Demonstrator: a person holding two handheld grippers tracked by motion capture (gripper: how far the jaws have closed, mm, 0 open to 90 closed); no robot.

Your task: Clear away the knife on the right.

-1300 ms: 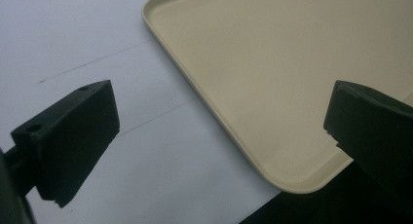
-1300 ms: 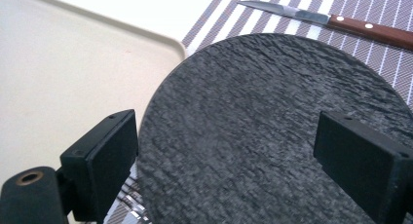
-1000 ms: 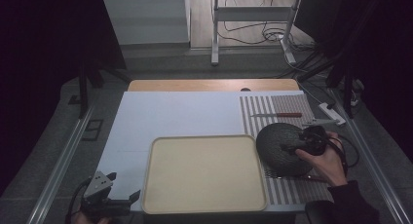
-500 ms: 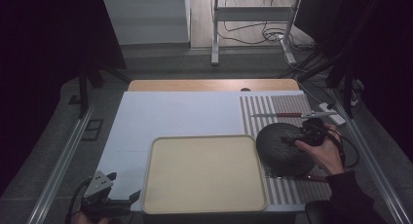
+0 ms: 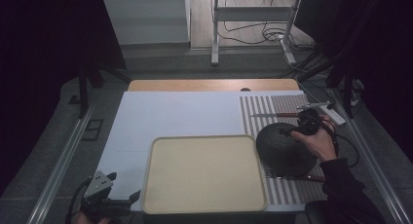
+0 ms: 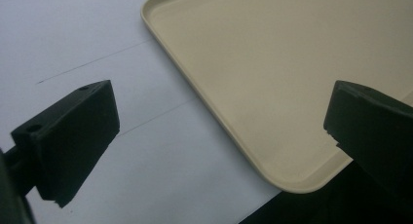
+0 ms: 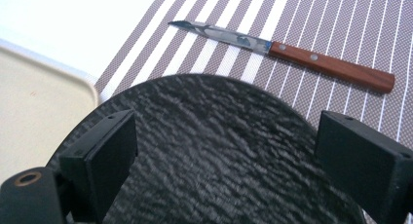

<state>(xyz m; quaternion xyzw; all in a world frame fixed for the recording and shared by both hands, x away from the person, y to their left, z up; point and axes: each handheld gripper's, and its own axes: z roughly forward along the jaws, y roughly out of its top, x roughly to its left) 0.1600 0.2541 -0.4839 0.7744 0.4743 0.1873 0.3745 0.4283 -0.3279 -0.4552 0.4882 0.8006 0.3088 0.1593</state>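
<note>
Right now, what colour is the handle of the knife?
Reddish-brown wood with two small metal rivets; the knife shows best in the right gripper view.

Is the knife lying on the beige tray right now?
No, the knife lies on the striped mat, beyond the black plate and apart from the tray.

tray (image 5: 204, 173) on sheet (image 5: 170, 114) at near table edge, plate (image 5: 285, 148) just right of it on mat (image 5: 287, 107); knife (image 5: 275, 115) behind plate; my left gripper (image 5: 114, 192) left of tray, my right gripper (image 5: 294, 131) over plate
</note>
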